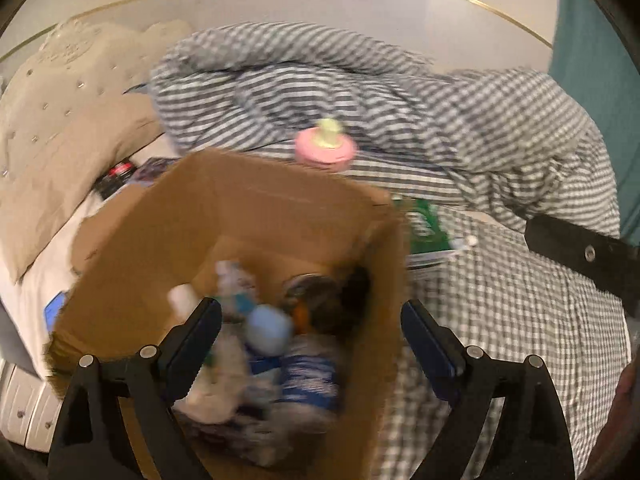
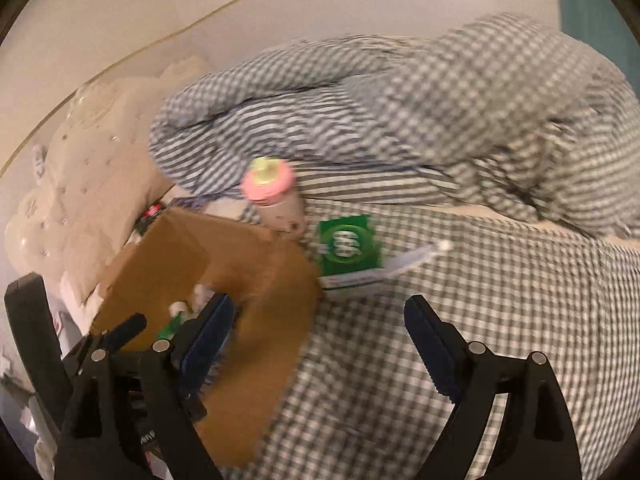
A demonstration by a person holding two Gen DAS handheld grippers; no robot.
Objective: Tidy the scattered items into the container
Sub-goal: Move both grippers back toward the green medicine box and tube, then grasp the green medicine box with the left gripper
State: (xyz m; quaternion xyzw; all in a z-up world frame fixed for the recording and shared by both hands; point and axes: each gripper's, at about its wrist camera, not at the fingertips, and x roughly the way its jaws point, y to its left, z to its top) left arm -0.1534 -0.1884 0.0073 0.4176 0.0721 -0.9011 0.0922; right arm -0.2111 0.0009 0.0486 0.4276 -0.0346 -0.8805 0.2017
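Cardboard box [image 1: 256,216] sits open on the bed, on the checked sheet [image 2: 480,320], with a jumble of blurred bottles and a blue ball [image 1: 269,330] already inside. The left gripper [image 1: 311,332] hangs over the box mouth, jaws wide and holding nothing. The right gripper [image 2: 319,332] hovers beside the box, over the sheet, jaws also wide and empty. Just beyond the box a pink-capped bottle [image 2: 276,196] stands against the rumpled striped duvet [image 1: 320,88], and a green packet [image 2: 348,244] lies on the sheet near it
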